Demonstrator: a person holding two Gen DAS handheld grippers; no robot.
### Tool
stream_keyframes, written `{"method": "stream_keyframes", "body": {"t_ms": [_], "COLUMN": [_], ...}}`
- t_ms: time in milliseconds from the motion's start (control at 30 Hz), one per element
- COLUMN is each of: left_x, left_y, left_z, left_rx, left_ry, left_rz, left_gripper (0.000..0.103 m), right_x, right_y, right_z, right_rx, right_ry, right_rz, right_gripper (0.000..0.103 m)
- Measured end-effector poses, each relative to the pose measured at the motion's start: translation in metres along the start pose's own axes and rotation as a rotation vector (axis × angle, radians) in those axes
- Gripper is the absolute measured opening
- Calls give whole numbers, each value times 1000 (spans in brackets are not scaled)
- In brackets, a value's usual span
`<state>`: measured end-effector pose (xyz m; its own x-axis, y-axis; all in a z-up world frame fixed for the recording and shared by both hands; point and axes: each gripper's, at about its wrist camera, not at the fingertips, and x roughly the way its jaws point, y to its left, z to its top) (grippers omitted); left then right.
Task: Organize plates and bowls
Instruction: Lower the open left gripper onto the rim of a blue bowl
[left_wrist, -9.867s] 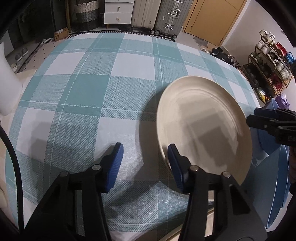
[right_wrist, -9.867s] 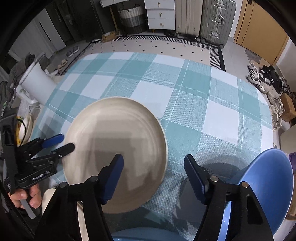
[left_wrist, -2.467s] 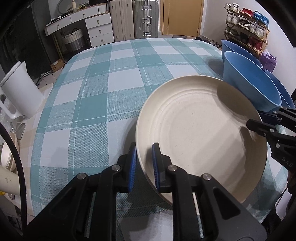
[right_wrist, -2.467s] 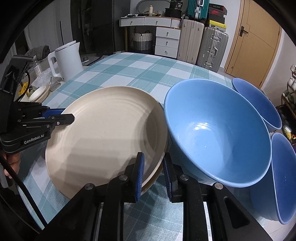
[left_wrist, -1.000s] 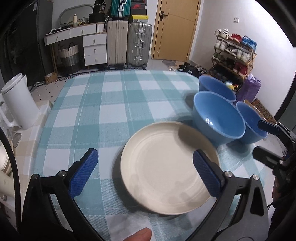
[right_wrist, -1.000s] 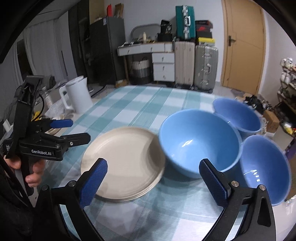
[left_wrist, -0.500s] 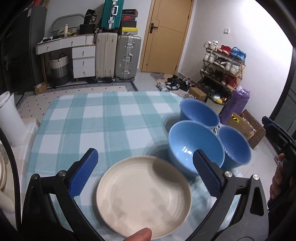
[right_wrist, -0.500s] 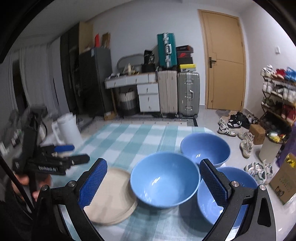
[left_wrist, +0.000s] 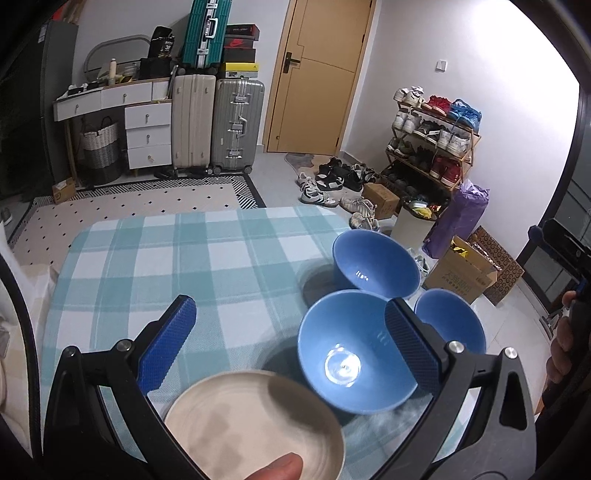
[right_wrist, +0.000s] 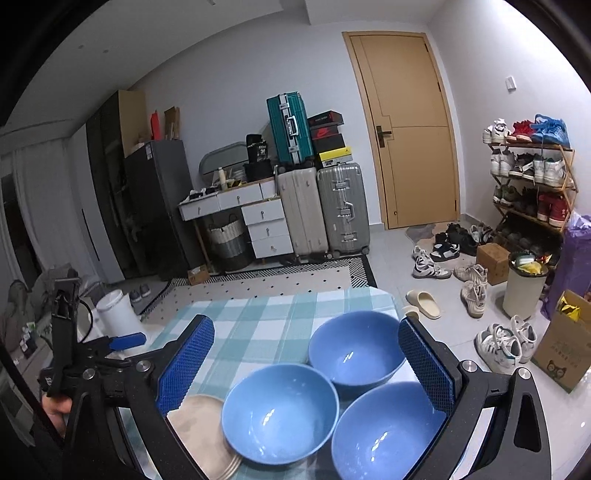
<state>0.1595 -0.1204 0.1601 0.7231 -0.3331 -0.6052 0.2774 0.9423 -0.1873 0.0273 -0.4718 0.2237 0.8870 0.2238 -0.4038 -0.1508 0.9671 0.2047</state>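
Observation:
A stack of cream plates (left_wrist: 236, 421) lies near the front of the table with the teal checked cloth (left_wrist: 155, 254); it also shows in the right wrist view (right_wrist: 201, 428). Three blue bowls stand to its right: a near one (left_wrist: 351, 350), a far one (left_wrist: 373, 262) and one at the right edge (left_wrist: 448, 321). In the right wrist view they are the left bowl (right_wrist: 279, 410), the far bowl (right_wrist: 354, 347) and the right bowl (right_wrist: 388, 432). My left gripper (left_wrist: 290, 341) is open, empty and high above the table. My right gripper (right_wrist: 306, 363) is also open and empty, raised.
A white kettle (right_wrist: 118, 314) stands at the table's left side. Beyond the table are suitcases (right_wrist: 321, 210), a white drawer desk (right_wrist: 255, 214), a shoe rack (right_wrist: 532, 173) and loose shoes on the floor. A cardboard box (left_wrist: 461, 269) lies right of the table.
Both grippers, shut on the plate rims 2.5 s ago, let go, opened wide, and rose and pulled back. The plates now lie stacked beside the bowls.

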Motion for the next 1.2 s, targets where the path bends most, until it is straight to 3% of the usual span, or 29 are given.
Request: {"method": "stream_keyframes", "body": {"t_ms": [167,933,1033,1100,1200], "left_x": [34,199,215,227,240], "left_y": [-9,-14,-16,-17,-19], "left_z": [19,48,45,43,40], "left_rx": [7,10,12,13,10], "left_ry": [30,227,256,278,296], "left_rz": [3,-40,-39,-31,-42], "left_gripper": [102,102,96,85,80], "right_x": [21,134,144,152,162], "right_y": [-24,-92,-98,-102,-110], "right_z": [7,-33,-37,-40,-46], "right_rx": [45,153,149,149,149], "right_ry": [41,267,291,310,344], "right_rz": [-19,-151,-161,-166,-165], "right_gripper": [102,101,101,98,86]}}
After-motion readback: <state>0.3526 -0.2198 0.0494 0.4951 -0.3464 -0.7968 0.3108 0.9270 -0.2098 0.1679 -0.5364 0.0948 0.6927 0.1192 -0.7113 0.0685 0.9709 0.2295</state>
